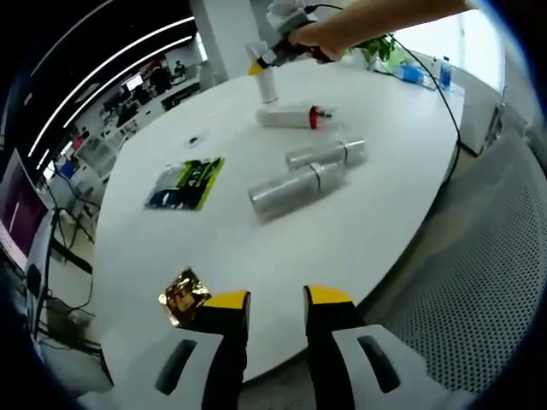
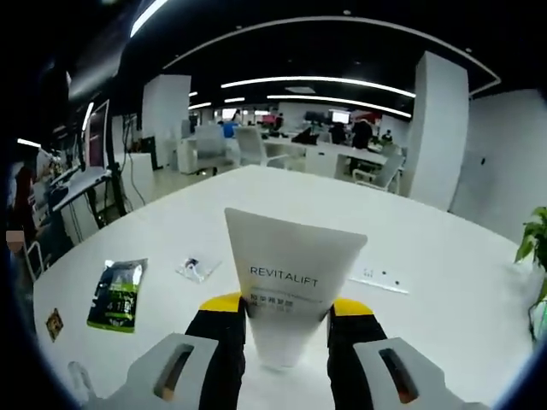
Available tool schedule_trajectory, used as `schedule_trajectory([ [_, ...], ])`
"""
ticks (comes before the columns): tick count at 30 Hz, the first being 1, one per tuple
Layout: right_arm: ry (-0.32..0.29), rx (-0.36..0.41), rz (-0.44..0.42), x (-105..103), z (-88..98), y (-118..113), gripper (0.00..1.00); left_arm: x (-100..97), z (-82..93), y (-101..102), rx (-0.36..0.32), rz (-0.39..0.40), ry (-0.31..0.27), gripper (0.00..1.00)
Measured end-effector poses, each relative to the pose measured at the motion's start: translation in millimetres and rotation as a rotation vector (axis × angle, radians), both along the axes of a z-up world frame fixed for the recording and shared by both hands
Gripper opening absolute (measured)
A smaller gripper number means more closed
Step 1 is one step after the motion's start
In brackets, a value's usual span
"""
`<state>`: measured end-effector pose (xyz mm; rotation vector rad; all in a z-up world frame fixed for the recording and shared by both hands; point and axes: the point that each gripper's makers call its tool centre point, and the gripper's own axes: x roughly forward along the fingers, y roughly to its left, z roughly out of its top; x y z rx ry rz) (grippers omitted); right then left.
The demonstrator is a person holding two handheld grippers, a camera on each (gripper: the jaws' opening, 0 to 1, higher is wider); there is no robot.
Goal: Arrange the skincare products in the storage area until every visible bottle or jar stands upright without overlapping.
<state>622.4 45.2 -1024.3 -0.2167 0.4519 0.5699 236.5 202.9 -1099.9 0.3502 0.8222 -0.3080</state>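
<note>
My right gripper (image 2: 286, 312) is shut on a white REVITALIFT tube (image 2: 291, 273), held upright with its wide crimped end up. From the left gripper view, that tube (image 1: 268, 87) stands at the far side of the white table (image 1: 359, 248), with the right gripper (image 1: 265, 61) and a person's hand on it. A white tube with a red cap (image 1: 291, 117) lies on its side nearby. Two silver bottles (image 1: 299, 188) (image 1: 325, 154) also lie flat, side by side. My left gripper (image 1: 278, 299) hangs open over the near table edge, holding nothing.
A green packet (image 1: 186, 184) (image 2: 118, 295) lies flat on the left of the table. A gold foil wrapper (image 1: 184, 295) rests by my left jaw. A small sachet (image 2: 192, 269) and a white card (image 2: 376, 278) lie beyond the tube. A mesh chair (image 1: 479, 282) stands beside the table.
</note>
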Motion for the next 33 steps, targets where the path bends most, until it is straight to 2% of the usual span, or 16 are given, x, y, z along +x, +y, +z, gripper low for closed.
schedule_trajectory([
  [5, 0.028, -0.013, -0.037, 1.6, -3.2, -2.5, 0.33, 0.3, 0.8, 0.6, 0.002, 0.001, -0.004, 0.21],
  [7, 0.050, -0.004, -0.044, 0.9, -4.3, -0.7, 0.29, 0.4, 0.5, 0.9, 0.005, 0.001, -0.005, 0.20],
  [16, 0.078, -0.018, -0.103, 0.8, -6.5, -2.2, 0.30, 0.4, 0.7, 2.2, 0.013, -0.002, -0.007, 0.20],
  [18, 0.089, -0.026, -0.110, -0.5, -7.5, -4.4, 0.36, 0.7, 1.4, 2.1, 0.012, -0.002, -0.011, 0.20],
  [21, 0.105, 0.001, -0.127, -6.3, -5.4, -10.0, 0.45, 1.0, 2.5, 2.0, 0.011, -0.001, -0.015, 0.20],
  [22, 0.102, 0.022, -0.120, -11.5, -4.4, -11.1, 0.45, 1.4, 2.9, 2.1, 0.010, 0.000, -0.018, 0.20],
  [25, 0.143, 0.040, -0.099, -27.9, -13.1, -15.4, 0.45, 1.5, 2.9, 2.0, 0.009, -0.001, -0.019, 0.20],
  [27, 0.233, 0.074, -0.033, -52.1, -32.5, -13.3, 0.50, 1.6, 3.6, 1.7, 0.008, -0.001, -0.021, 0.20],
  [29, 0.292, 0.071, 0.016, -70.6, -45.8, -13.7, 0.53, 1.9, 4.1, 2.1, 0.009, -0.001, -0.025, 0.20],
  [31, 0.314, 0.056, 0.065, -89.8, -55.4, -17.0, 0.54, 2.2, 4.4, 1.9, 0.008, -0.002, -0.030, 0.20],
  [33, 0.318, 0.044, 0.078, -104.7, -59.0, -23.2, 0.55, 1.7, 4.5, 1.3, 0.008, -0.005, -0.028, 0.20],
])
